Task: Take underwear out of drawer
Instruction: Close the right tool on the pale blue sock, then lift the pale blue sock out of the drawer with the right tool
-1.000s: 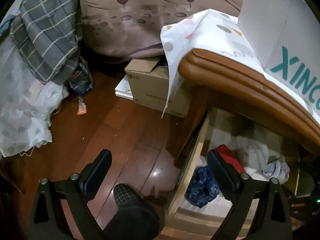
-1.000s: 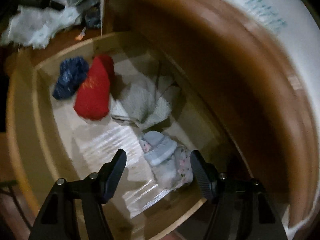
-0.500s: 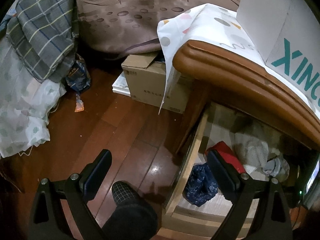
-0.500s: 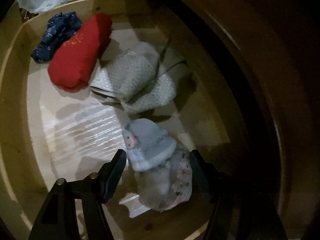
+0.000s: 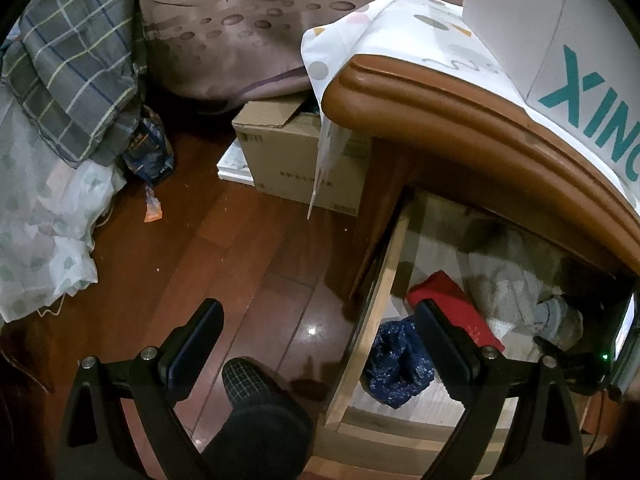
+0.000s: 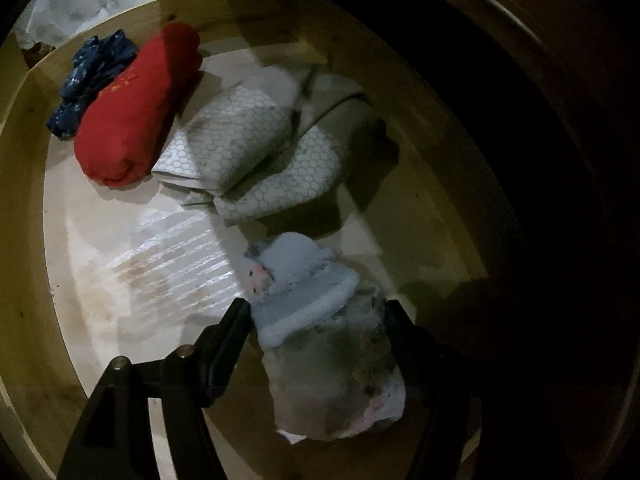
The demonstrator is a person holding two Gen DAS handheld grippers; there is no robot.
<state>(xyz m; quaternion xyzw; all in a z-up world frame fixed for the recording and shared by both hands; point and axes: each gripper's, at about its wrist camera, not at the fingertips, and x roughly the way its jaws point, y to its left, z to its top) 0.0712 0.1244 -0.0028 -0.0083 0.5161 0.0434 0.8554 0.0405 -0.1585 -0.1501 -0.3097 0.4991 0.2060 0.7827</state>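
Note:
The wooden drawer (image 6: pixel 24 216) stands open under the brown cabinet top (image 5: pixel 480 112). In it lie a navy patterned piece (image 6: pixel 88 76), a red roll (image 6: pixel 136 108), white honeycomb-print folded cloth (image 6: pixel 248 148) and a pale blue and floral underwear bundle (image 6: pixel 320 320). My right gripper (image 6: pixel 318 320) is open, low in the drawer, with a finger on each side of the bundle. My left gripper (image 5: pixel 320 332) is open and empty, held above the floor and the drawer's left wall (image 5: pixel 372 320). The navy piece (image 5: pixel 400 360) and the red roll (image 5: pixel 456 304) also show there.
A cardboard box (image 5: pixel 296 160) stands on the wooden floor (image 5: pixel 208 264) beside the cabinet. Plaid and pale bedding (image 5: pixel 68 80) hangs at the left. A person's dark-socked foot (image 5: pixel 256 412) is below the left gripper. A white box with teal letters (image 5: pixel 560 40) sits on the cabinet.
My right gripper has moved down and deeper into the drawer until its open fingers straddle the pale blue bundle. The left gripper has drifted slightly and stays open.

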